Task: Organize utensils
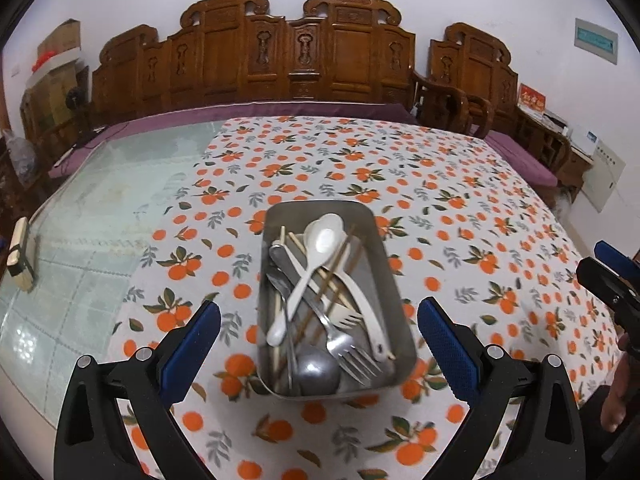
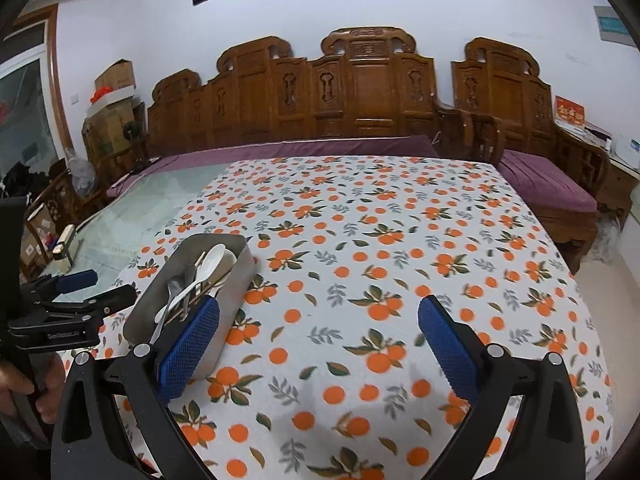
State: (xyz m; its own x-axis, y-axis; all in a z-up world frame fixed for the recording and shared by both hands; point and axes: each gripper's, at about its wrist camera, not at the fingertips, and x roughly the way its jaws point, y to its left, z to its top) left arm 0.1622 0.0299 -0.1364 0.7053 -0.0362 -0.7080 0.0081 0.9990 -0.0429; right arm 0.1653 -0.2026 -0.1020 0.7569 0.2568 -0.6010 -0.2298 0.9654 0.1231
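A steel tray (image 1: 394,288) stands on the orange-print tablecloth (image 1: 460,184), holding white plastic spoons (image 1: 316,256), metal forks (image 1: 348,344), a metal spoon (image 1: 316,372) and chopsticks. My left gripper (image 1: 320,340) hovers open over the tray's near end, its blue pads on either side of the tray and touching nothing. In the right wrist view the same tray (image 2: 152,304) lies at the left. My right gripper (image 2: 318,344) is open over bare cloth to the right of the tray, with nothing between its fingers. Its left pad (image 2: 188,348) hides the tray's near corner.
The cloth (image 2: 380,240) covers the right part of a glass-topped table (image 1: 100,208). A small block (image 1: 20,256) sits at the glass's left edge. Carved wooden benches (image 2: 340,92) with purple cushions line the far side and right. A person's hand (image 2: 24,388) holds the left gripper (image 2: 76,296).
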